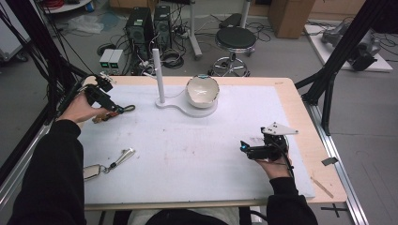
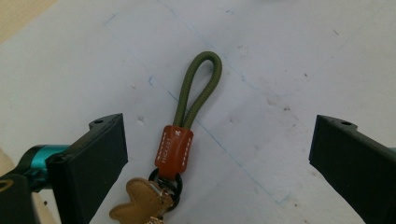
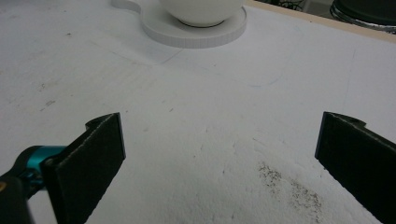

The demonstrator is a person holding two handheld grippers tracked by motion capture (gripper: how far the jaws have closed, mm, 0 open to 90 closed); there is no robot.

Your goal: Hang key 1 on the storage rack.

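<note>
A keychain with an olive cord loop (image 2: 198,86), a brown leather tab (image 2: 173,150) and a tan charm (image 2: 140,200) lies on the white mat at the far left (image 1: 115,112). My left gripper (image 2: 217,154) hangs over it, open, one jaw on each side of the tab, nothing held. In the high view the left gripper (image 1: 101,96) sits at the mat's left edge. My right gripper (image 3: 219,154) is open above bare mat at the right front (image 1: 258,150). A white bowl (image 1: 202,91) rests on a white stand base (image 3: 196,30) beside an upright white post (image 1: 158,75).
A second keychain with a metal clip and a silver tag (image 1: 108,164) lies at the mat's front left. The white mat (image 1: 197,154) covers most of the wooden table (image 1: 300,126). Black frame posts (image 1: 338,51) stand at the right; a stool and computers sit on the floor beyond.
</note>
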